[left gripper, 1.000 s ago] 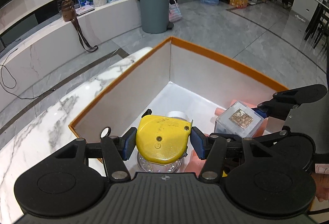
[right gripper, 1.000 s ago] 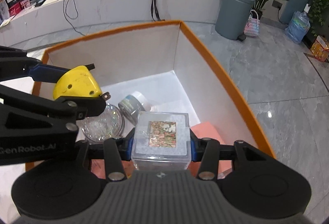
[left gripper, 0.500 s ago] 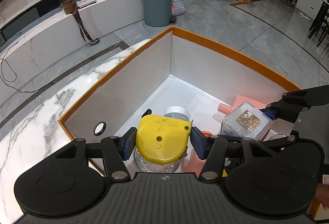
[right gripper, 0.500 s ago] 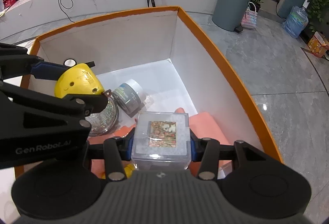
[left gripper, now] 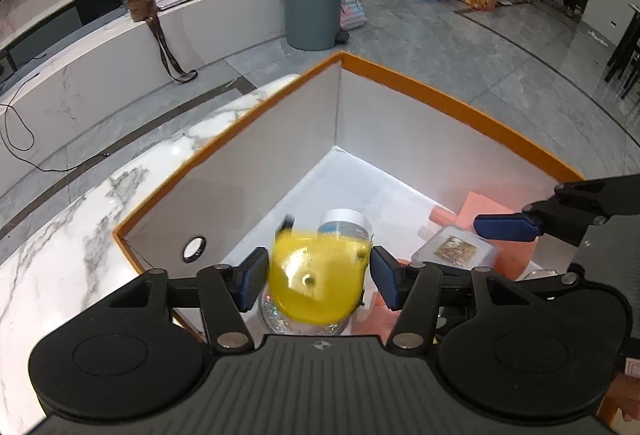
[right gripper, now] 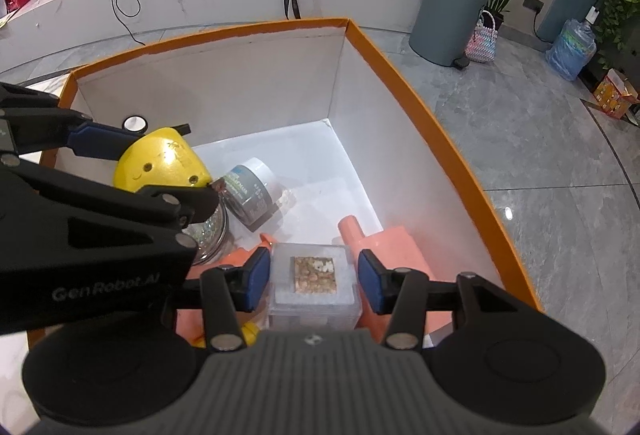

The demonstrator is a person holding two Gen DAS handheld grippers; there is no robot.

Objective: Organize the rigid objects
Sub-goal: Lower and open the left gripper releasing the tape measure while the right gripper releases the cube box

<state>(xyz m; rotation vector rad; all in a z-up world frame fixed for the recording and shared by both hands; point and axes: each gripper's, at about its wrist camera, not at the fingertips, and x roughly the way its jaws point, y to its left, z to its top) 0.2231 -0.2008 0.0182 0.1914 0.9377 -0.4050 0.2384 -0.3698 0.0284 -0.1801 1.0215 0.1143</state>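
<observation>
Right fingers (right gripper: 256,283) stand released beside clear box (right gripper: 314,287); left fingers (left gripper: 254,283) look slack around blurred yellow tape measure (left gripper: 316,283). Both seem rigid and slick; we grip flat sides.

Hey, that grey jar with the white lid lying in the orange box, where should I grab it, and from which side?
Grip the grey jar across its round body, just below the white lid, coming down from above. It lies tilted on its side, so its curved flanks are exposed. The glittery jar crowds its bottom end, so probably stay nearer the lid.
</observation>
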